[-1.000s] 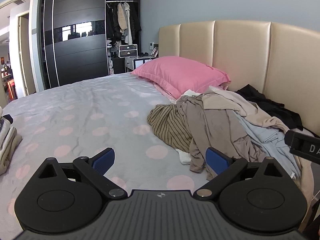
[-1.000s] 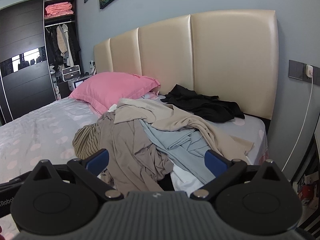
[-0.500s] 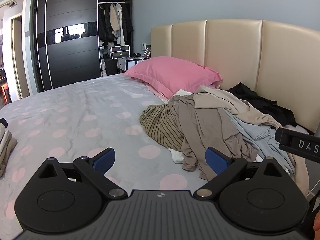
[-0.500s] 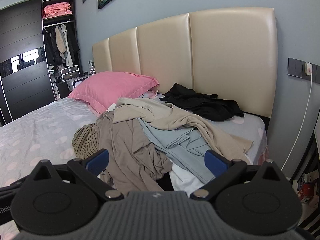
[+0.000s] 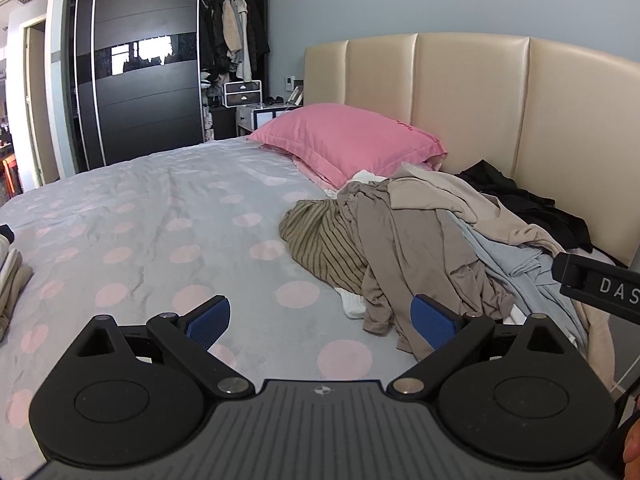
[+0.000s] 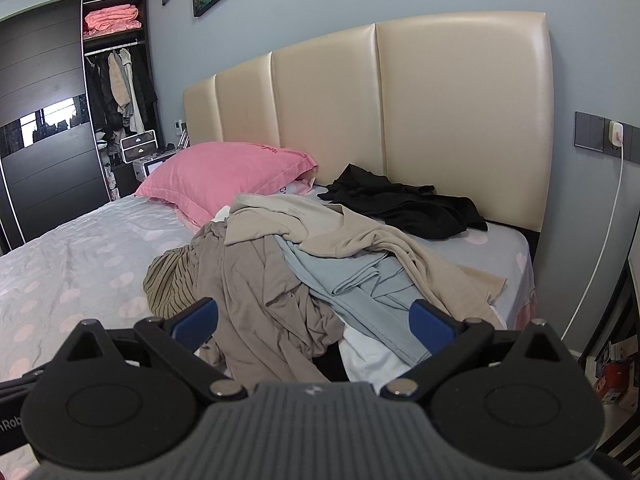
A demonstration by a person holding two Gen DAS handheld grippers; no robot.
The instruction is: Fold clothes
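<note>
Left gripper (image 5: 322,322): jaws spread wide, nothing between the blue pads (image 5: 209,322). It hangs above the bed (image 5: 160,216), over bare spotted sheet, with the near edge of the clothes pile (image 5: 420,240) just beyond its right pad. No contact with cloth.

Right gripper (image 6: 314,322): jaws likewise spread wide and empty. It hangs over the near side of the pile (image 6: 304,280); brown shirt (image 6: 260,300) and blue garment (image 6: 360,284) show between its pads (image 6: 432,326), but whether it touches them cannot be told.

Part of the right gripper's body, lettered "DAS", enters the left wrist view at the right edge (image 5: 600,286), beside the pile.

Pile, unfolded, lies on the right half of the bed near the headboard (image 6: 440,120):
- striped garment (image 5: 320,240) at the left edge, on the sheet
- brown shirt (image 5: 404,248) draped over it toward the near side
- beige garment (image 6: 320,224) on top, spilling to the right
- blue garment under the beige
- white cloth (image 6: 368,356) showing at the near bottom edge

Black garment (image 6: 404,204) lies apart, behind the pile, against the headboard.

Pink pillow (image 5: 352,140) just behind the pile, at the head of the bed.

Folded stack (image 5: 10,280) at the far left edge of the bed, well apart from the pile.

Open wardrobe (image 5: 232,52) with hanging clothes beyond the bed.
</note>
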